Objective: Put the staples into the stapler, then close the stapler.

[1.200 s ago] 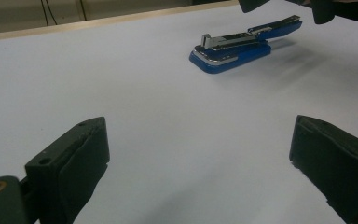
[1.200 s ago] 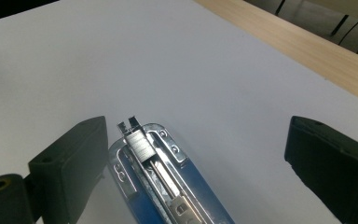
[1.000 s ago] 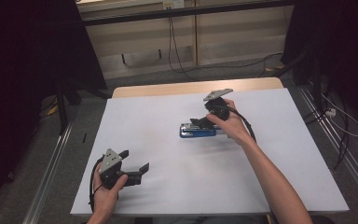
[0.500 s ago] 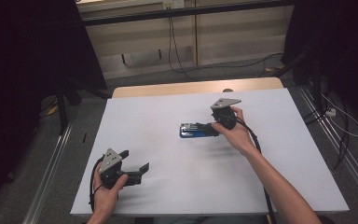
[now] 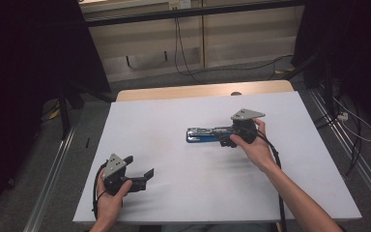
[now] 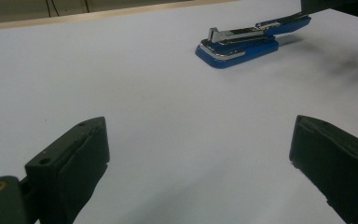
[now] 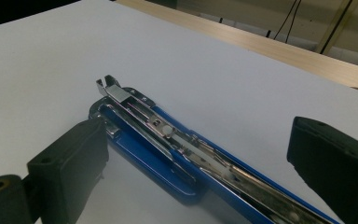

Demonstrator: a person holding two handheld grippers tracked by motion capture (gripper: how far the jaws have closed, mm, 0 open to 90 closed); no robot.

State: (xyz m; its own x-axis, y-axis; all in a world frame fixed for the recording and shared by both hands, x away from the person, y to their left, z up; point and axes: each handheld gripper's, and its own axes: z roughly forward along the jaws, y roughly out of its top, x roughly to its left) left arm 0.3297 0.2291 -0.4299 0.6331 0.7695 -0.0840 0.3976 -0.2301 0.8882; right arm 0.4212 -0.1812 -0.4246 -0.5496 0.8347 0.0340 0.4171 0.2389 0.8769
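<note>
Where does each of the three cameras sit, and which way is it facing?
High view: above the person's side, looking forward and down on the white table; both forearms, left gripper, right gripper show.
Left gripper view: low over the table, looking across it between its own open jaws at the blue stapler.
Right gripper view: close above the stapler, its jaws open either side.
Shared: all three show the stapler on the table.

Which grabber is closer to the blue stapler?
The right one. The right gripper is right at the blue stapler, its open jaws on either side of the stapler's near end. The left gripper is open too, far off near the table's front-left edge.
</note>
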